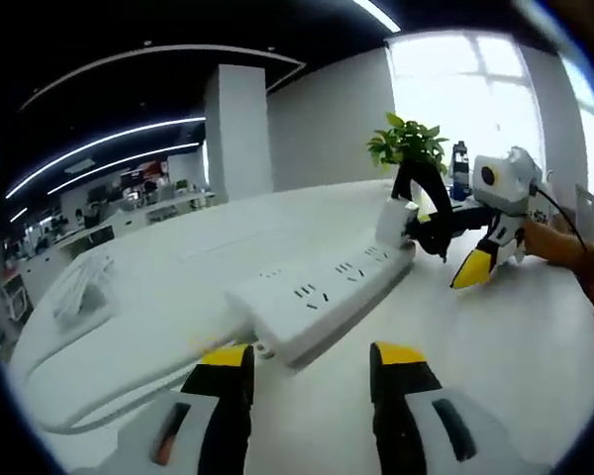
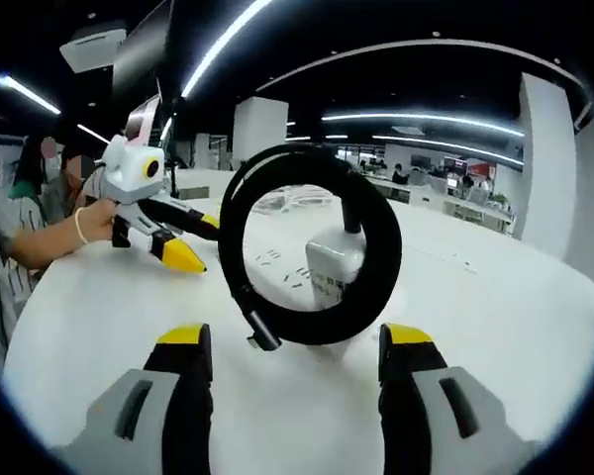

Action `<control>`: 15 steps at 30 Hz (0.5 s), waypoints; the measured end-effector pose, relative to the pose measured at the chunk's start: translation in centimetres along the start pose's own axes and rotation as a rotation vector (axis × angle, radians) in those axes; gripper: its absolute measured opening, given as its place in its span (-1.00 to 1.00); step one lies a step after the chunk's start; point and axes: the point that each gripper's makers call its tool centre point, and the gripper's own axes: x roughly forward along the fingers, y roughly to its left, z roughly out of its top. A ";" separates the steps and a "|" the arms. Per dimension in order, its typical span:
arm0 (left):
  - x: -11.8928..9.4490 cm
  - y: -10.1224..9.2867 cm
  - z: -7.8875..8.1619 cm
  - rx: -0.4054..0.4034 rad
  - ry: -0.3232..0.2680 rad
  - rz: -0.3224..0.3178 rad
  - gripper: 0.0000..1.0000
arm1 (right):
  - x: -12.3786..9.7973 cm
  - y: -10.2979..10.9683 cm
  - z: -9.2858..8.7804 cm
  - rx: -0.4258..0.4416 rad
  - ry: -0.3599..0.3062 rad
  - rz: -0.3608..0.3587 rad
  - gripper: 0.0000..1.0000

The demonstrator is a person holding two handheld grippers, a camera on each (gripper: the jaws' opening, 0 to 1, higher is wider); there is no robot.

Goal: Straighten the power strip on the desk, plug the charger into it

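Left gripper view first: the left gripper (image 1: 312, 364) comes up from the bottom edge with its yellow-tipped black jaws spread apart, nothing between them. Just past the tips, in the middle of the frame, lies the long white plastic power strip (image 1: 322, 289), running diagonally toward the upper right across the white desk (image 1: 515, 336). The near end sits right in front of the gap between the jaws, not touching them as far as I can see. At the strip's far end, right of centre, the white block-shaped charger (image 1: 394, 222) stands on it, with its coiled black cable (image 1: 421, 198) looping up behind. Whether the prongs are fully seated, I can't tell. Further right the right gripper (image 1: 472, 269) hangs tip-down just beside the charger, held by a person's hand (image 1: 559, 242). Behind that there's a green leafy potted plant (image 1: 408, 142) and a dark bottle (image 1: 460, 170).

Right gripper view: the right gripper's own jaws at the bottom edge are also wide open and empty. Dead centre ahead is the charger (image 2: 335, 269) framed by the black cable coil (image 2: 312, 242), which stands upright like a ring. At the left of the frame the left gripper (image 2: 178, 252) is gripped by a hand (image 2: 97, 220), tips near the strip (image 2: 277, 262).
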 end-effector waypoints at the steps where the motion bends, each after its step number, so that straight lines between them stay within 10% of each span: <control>1: 0.0 -0.2 0.0 -0.006 -0.003 -0.012 -0.09 | 0.0 0.1 0.0 0.008 -0.003 -0.003 0.24; 15: 0.2 0.4 0.0 0.069 -0.009 0.069 -0.46 | -0.2 -1.1 -0.5 0.034 0.015 -0.122 -0.26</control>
